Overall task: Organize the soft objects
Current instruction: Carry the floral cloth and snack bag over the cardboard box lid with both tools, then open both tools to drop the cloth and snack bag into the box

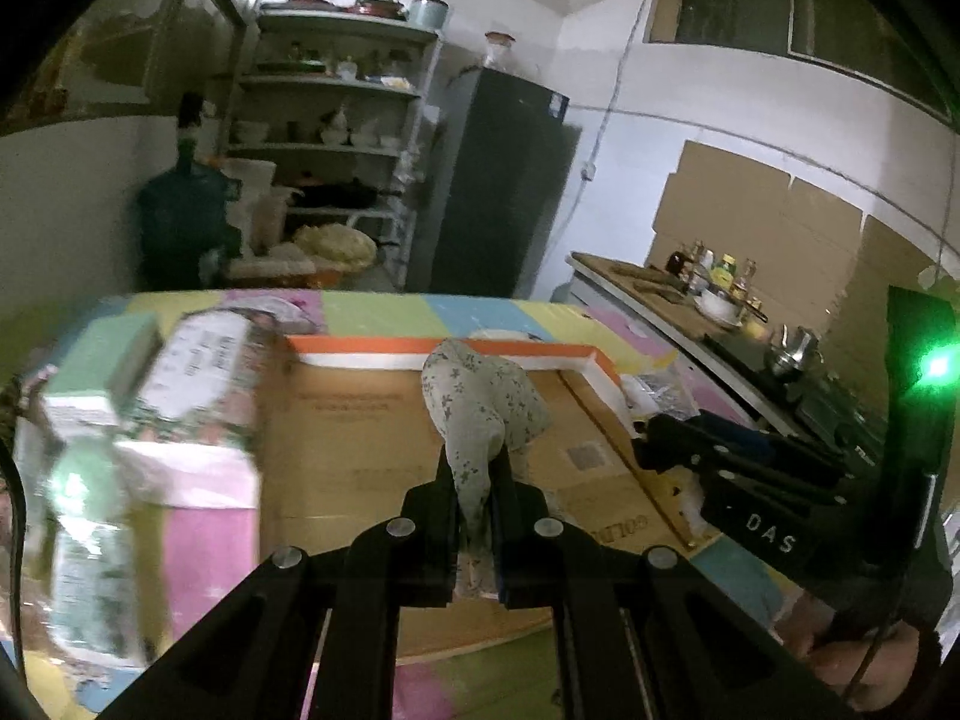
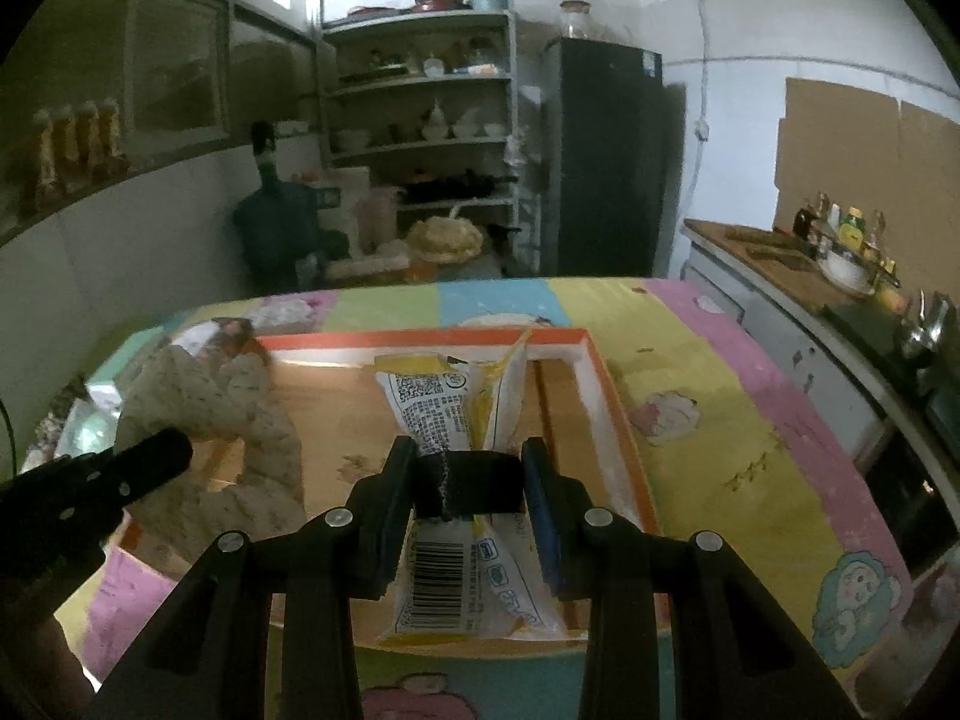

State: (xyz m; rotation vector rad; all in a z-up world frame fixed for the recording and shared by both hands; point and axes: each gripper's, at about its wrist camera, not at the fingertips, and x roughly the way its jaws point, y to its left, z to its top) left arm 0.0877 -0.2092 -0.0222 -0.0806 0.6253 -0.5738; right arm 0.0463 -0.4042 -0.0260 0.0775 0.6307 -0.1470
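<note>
My left gripper (image 1: 477, 474) is shut on a floral grey-green cloth (image 1: 480, 408) and holds it above the shallow orange-rimmed cardboard tray (image 1: 456, 347). The cloth also shows at the left of the right wrist view (image 2: 240, 420), with the left gripper's fingers (image 2: 150, 456) on it. My right gripper (image 2: 471, 462) is shut on a yellow-and-white snack packet (image 2: 450, 408), pinching its middle over the tray (image 2: 594, 372). The right gripper also shows in the left wrist view (image 1: 678, 438) at the tray's right side.
Pink and green tissue packs and plastic-wrapped packets (image 1: 150, 420) are piled left of the tray on the pastel cartoon tablecloth (image 2: 720, 396). A counter with bottles and a bowl (image 2: 840, 258) runs along the right. Shelves (image 2: 420, 120) and a fridge (image 2: 606, 162) stand behind.
</note>
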